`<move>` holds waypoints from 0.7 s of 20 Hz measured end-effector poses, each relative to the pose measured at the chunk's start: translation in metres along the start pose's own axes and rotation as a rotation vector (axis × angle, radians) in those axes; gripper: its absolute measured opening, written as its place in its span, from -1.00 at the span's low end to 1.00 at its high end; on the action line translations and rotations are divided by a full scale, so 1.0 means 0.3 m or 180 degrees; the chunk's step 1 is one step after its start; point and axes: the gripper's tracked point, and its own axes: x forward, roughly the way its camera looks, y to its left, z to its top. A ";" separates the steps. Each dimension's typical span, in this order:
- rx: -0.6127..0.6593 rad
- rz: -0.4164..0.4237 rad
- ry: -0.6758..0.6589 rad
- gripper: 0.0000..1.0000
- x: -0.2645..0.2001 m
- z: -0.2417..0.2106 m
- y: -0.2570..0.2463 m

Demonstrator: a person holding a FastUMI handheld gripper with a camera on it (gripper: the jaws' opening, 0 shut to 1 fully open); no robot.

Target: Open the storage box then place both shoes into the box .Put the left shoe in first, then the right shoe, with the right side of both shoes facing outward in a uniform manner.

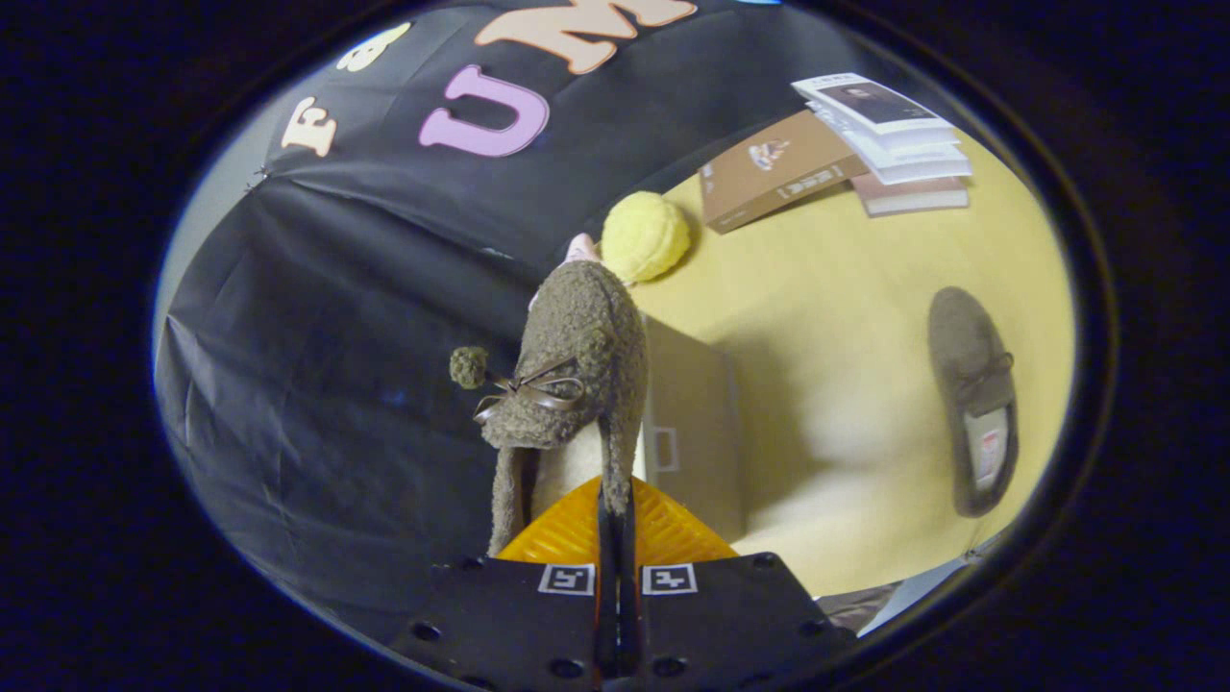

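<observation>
Gripper view: our gripper (615,524) has its fingers drawn together and clamped on the side wall of a fuzzy brown shoe (572,370), w/ only a thin sliver of wall between them. We judge the pinch is on the collar edge because that's the thinnest firm part, so the shoe hangs toe away from us, bow and pom-pom showing. It's lifted off the yellow table (846,317), prob so it can be carried over the box (692,432), which sits just ahead of the fingers and a bit to their right, partly behind the shoe; we can't tell whether it's open. The second shoe (975,399) lies flat on the table well off to the right of the fingers, apart from the box, waiting its turn. By task order, the one we hold should be the left shoe, though we can't confirm that. Beyond the held shoe sits a yellow ball (646,235), and further right a stack of books (836,144), both out of the carry path.
</observation>
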 end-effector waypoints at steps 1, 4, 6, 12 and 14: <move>-0.0013 0.0002 0.0050 -0.91 0.031 -0.021 0.025; -0.0042 -0.0133 0.0232 -0.91 0.155 -0.095 0.046; -0.0090 -0.0259 0.0342 -0.91 0.239 -0.149 0.043; -0.0364 -0.0753 0.0313 -0.91 0.447 -0.207 -0.005; -0.0433 -0.0927 0.0266 -0.91 0.501 -0.218 -0.037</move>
